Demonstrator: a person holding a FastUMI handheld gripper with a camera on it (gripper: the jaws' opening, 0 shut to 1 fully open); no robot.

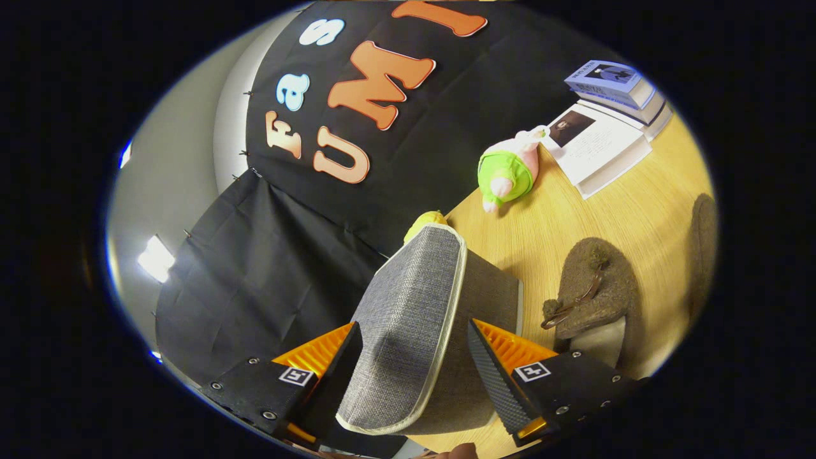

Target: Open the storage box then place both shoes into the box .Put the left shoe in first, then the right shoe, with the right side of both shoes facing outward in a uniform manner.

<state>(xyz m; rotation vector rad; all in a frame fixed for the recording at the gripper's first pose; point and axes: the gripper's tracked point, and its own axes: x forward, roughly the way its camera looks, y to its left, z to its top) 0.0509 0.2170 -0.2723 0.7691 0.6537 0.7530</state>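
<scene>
From my feed the whole scene sits tilted. The biggest thing I see is the black cloth wall (268, 255) of the booth, hanging behind the wooden worktop (637, 210), which stretches away beyond the gripper.

Next in size is the storage box (421, 319), grey woven fabric with a pale trim. Its lid (401, 319) is raised at an angle, and it lies between the fingers of my gripper (414, 347). One finger (341, 357) lies against the lid's outer face; the other finger (488, 370) is on the inner side, and I cannot tell whether it touches the lid or the box wall there. So I read the gripper as set at a middling width around the lid, but I cannot confirm a firm grip.

Just beside the box, on the worktop, rests a brown fuzzy shoe (596, 287) with a strap across its opening. A second brown shoe (703, 248) lies a little past it, only partly visible.

Farther off, an open book (599, 153) lies flat, with a stack of books (615, 86) beyond it. A green and pink plush toy (507, 172) sits near the open book. A small yellow object (426, 223) peeks out behind the lid's top edge.
</scene>
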